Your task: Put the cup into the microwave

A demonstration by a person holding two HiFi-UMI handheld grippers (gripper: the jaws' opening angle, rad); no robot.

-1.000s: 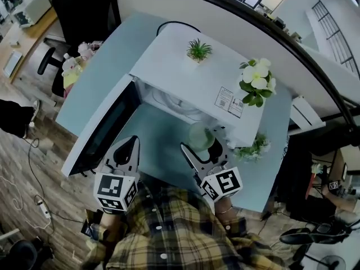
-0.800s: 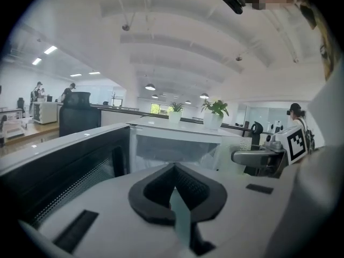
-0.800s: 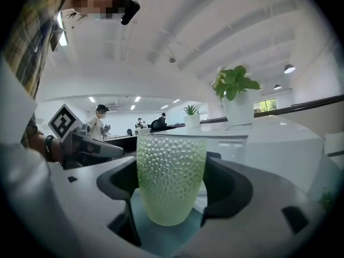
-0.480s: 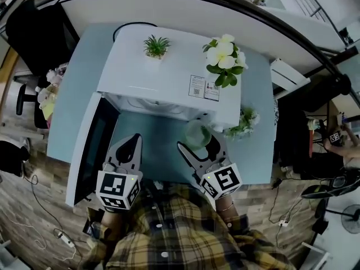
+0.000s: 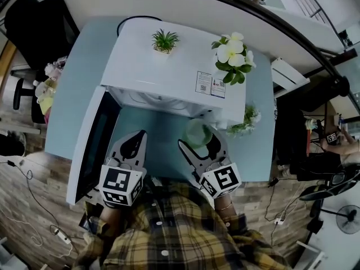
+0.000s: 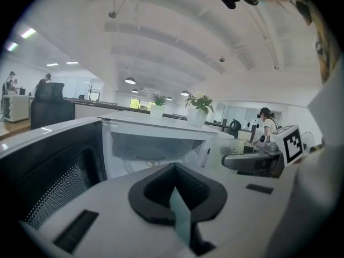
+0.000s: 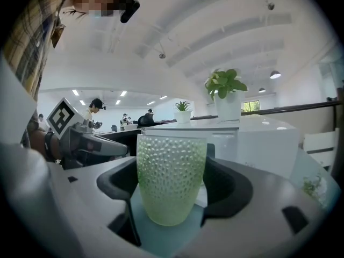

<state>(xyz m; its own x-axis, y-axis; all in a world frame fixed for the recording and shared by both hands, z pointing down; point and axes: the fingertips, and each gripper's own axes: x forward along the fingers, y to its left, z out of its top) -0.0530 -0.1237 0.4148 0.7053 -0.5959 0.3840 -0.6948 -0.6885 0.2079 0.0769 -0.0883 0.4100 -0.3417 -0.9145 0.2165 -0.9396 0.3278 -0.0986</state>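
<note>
A pale green dimpled cup (image 5: 198, 134) stands upright between the jaws of my right gripper (image 5: 198, 143), which is shut on it just in front of the microwave's right front corner. In the right gripper view the cup (image 7: 171, 176) fills the gap between the dark pads. The white microwave (image 5: 169, 72) sits on the light blue table (image 5: 73, 94); its door (image 5: 93, 142) is swung open to the left and the cavity (image 6: 156, 147) shows. My left gripper (image 5: 136, 136) is shut on nothing, in front of the open cavity, beside the door.
On top of the microwave stand a small spiky plant (image 5: 165, 41) and a white-flowered plant (image 5: 232, 52). Another small plant (image 5: 247, 120) sits on the table right of the microwave, close to the cup. A black chair (image 5: 34, 21) stands beyond the table's left side.
The head view has swung, so the microwave sits more squarely in the picture. Both grippers keep their places in front of it, the cup still held in the right one.
</note>
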